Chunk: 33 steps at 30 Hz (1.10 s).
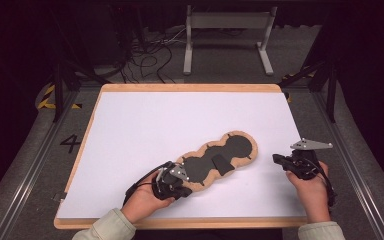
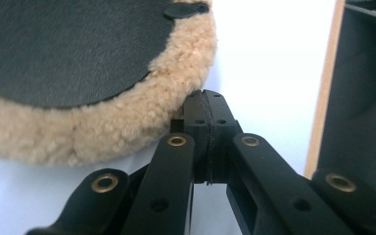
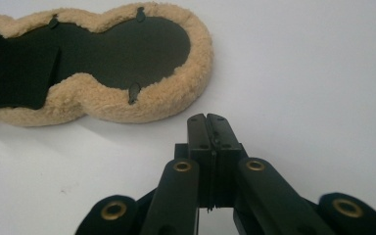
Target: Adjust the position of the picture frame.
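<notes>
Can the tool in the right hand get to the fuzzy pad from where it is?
Probably yes. The right tool sits just off the fuzzy pad's far end, with bare white table between them and nothing in the way. Its jaws are shut, so they would need to open first to grab the edge.

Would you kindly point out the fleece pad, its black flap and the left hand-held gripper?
fleece pad (image 1: 198, 183): high view, on its tan fleece rim.
black flap (image 1: 222, 165): high view, on the flap's middle.
left hand-held gripper (image 2: 207, 105): left gripper view, between its closed fingertips.

White table (image 1: 145, 120); perhaps fleece pad (image 1: 240, 157) atop
</notes>
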Tool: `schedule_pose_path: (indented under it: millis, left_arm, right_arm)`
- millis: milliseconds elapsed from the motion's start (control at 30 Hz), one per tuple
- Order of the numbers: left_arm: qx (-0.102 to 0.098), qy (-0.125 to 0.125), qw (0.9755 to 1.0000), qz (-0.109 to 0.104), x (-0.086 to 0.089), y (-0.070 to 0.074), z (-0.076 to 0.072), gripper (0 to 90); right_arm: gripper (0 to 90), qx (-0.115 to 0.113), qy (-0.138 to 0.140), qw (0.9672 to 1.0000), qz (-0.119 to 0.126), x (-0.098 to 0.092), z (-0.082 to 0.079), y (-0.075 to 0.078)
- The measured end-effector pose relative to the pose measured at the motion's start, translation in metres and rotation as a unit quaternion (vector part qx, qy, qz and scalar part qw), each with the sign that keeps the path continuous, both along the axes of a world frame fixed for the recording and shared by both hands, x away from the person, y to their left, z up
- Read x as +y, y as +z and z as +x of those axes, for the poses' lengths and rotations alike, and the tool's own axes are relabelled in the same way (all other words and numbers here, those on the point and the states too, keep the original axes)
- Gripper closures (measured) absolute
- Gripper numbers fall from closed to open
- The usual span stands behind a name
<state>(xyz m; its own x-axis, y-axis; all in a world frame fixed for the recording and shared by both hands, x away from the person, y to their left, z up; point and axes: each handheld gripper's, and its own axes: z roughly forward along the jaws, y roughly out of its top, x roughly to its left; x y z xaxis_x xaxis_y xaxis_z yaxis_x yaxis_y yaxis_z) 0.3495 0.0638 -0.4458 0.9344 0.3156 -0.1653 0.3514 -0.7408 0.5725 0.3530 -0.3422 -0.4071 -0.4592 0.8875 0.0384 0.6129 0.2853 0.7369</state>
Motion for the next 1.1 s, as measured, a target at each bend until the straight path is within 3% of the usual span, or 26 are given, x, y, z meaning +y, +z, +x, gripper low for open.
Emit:
schedule_pose_path:
  millis: [167,233,300,333,433,667,767,800,833,900,967,1100]
  left_arm:
    - [-0.012,0.042,0.9991,-0.001,0.006,-0.001,0.007,89.7]
    - [-0.025,0.074,0.9969,-0.002,0.01,-0.002,0.012,89.7]
    - [-0.024,0.083,0.9963,-0.003,0.011,-0.003,0.013,89.5]
    - [-0.05,0.091,0.9946,-0.002,0.012,-0.003,0.018,89.4]
    - [-0.072,0.142,0.9873,-0.006,0.017,-0.006,0.024,85.4]
    - [-0.053,0.167,0.9829,-0.058,0.037,-0.005,0.029,77.8]
    - [-0.051,0.172,0.9815,-0.068,0.045,-0.003,0.029,75.3]
    - [-0.052,0.187,0.9776,-0.083,0.053,-0.002,0.028,73.7]
    - [-0.051,0.196,0.9752,-0.089,0.057,-0.002,0.027,72.2]
    - [-0.052,0.2,0.974,-0.093,0.06,-0.001,0.027,70.3]
    - [-0.051,0.22,0.969,-0.101,0.068,-0.001,0.025,68.8]
    - [-0.066,0.243,0.9617,-0.109,0.083,0.002,0.022,66.4]
  right_arm:
    - [89.8,0.001,0.0,1.0,0.002,0.001,-0.001,0.0]
    - [90.0,0.001,0.004,1.0,0.001,0.002,-0.001,0.0]
    - [90.0,0.003,0.006,1.0,0.001,0.004,-0.001,0.0]
    - [90.0,0.002,0.006,1.0,0.002,0.005,-0.001,0.0]
    - [90.0,0.005,0.013,0.9999,0.0,0.009,0.001,-0.001]
    - [90.0,0.008,0.022,0.9997,-0.008,0.019,0.01,-0.004]
    - [90.0,0.006,0.017,0.9998,-0.009,0.02,0.015,-0.005]
    - [90.0,0.007,0.007,0.9999,-0.006,0.02,0.024,-0.008]
    - [90.0,0.01,-0.001,0.9999,-0.008,0.02,0.028,-0.01]
    - [90.0,0.013,-0.009,0.9998,-0.013,0.02,0.033,-0.012]
    - [90.0,0.021,-0.028,0.9992,-0.02,0.019,0.048,-0.019]
    - [89.5,0.026,-0.049,0.998,-0.03,0.019,0.065,-0.029]
